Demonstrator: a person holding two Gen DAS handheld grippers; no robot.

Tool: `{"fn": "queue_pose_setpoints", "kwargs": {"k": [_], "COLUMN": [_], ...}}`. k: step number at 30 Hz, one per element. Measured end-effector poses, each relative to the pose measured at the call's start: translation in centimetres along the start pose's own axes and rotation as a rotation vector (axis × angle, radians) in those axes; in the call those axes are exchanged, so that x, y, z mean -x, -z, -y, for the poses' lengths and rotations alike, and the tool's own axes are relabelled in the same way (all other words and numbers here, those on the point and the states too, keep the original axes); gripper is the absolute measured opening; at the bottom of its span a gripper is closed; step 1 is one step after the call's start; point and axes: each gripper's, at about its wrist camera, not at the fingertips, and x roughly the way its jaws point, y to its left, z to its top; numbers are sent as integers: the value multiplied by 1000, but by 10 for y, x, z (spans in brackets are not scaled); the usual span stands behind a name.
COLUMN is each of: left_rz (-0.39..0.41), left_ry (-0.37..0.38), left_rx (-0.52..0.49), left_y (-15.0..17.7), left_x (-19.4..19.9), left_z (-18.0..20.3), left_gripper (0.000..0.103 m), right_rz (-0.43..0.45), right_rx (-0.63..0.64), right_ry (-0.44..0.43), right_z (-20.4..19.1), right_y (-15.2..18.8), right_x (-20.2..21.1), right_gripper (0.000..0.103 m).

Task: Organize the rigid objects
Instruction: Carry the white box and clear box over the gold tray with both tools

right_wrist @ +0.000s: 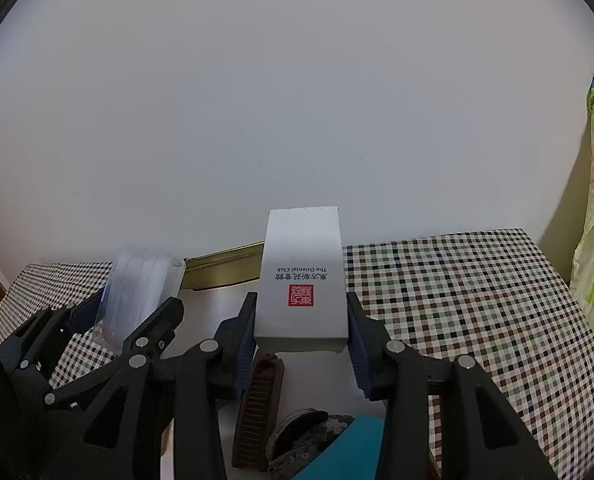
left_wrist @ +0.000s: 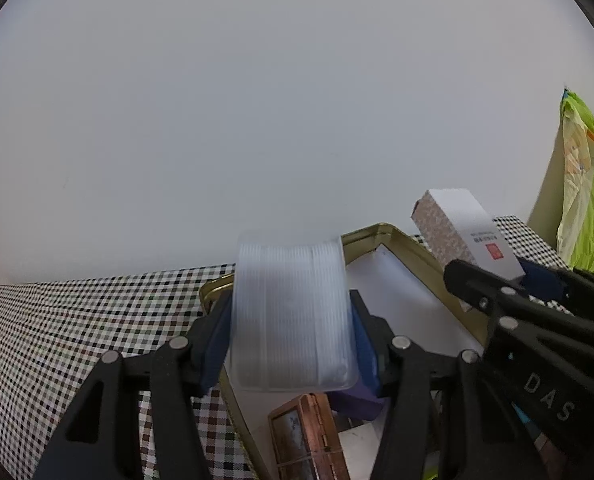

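Left tool [left_wrist: 293,332] pinching clear ribbed case [left_wrist: 291,316], held above gold tray [left_wrist: 413,248] on checkered tabletop [left_wrist: 77,320]. Right tool [right_wrist: 301,332] clamped on white box [right_wrist: 302,280] with red stamp, held over same tray, beside left tool. Copper case [left_wrist: 309,436] and purple item [left_wrist: 357,400] lying in tray; brown ribbed piece [right_wrist: 259,408] and teal item [right_wrist: 345,452] below box.
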Motion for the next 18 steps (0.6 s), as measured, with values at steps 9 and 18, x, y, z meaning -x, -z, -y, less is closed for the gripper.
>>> {"fn": "queue_pose_setpoints", "kwargs": {"k": [9,18], "left_rz": [-18,-104], "left_ry": [-2,-5], "left_rx": [-50,-87], "left_y": [-2,-3], "left_x": [-9,-32], "left_z": [21,40], "left_gripper": [54,54], "right_rz": [-37,-131], "right_rx": [-7,-14], "right_ry": [-9,-71], "right_z": [2,-1], "right_y": [-2,-6], "right_x": [-6,-17], "right_gripper": [44,44]}}
